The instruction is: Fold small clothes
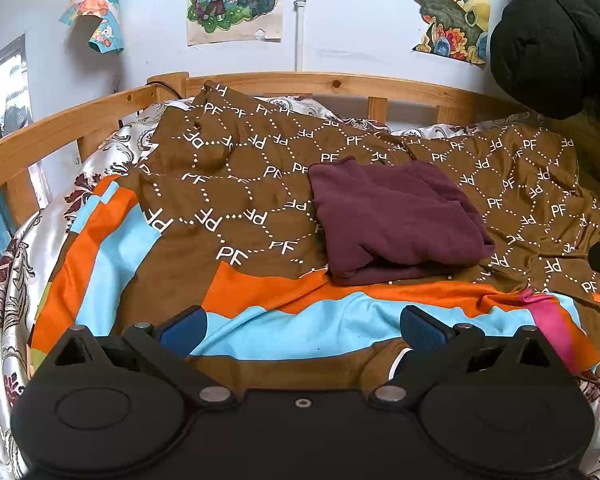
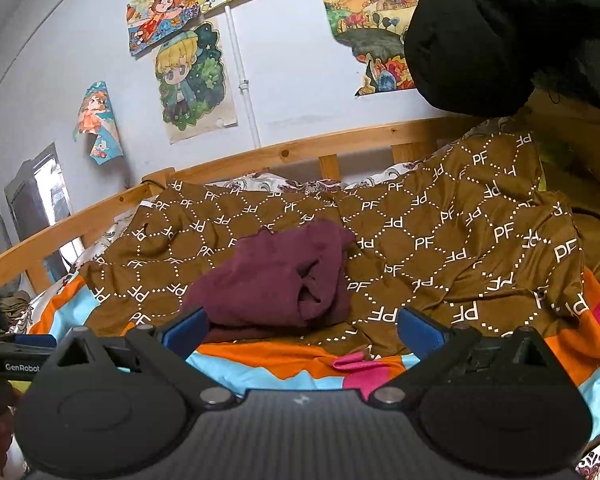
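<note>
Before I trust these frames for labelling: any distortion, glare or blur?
Left wrist view: fisheye bows the wooden bed rail; the folded maroon garment is sharp, light soft and even. Right wrist view: same bowing, horizon tilted, no glare, dark corners.

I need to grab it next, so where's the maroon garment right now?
The folded maroon garment lies on the brown PF-patterned cover, right of centre in the left wrist view, ahead of both open grippers and near the orange stripe.

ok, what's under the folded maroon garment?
The maroon garment lies on the brown PF-print cover, its near edge by the orange band. The cover's print beneath the garment is hidden. Both grippers, left and right, are open, clear of it.
</note>
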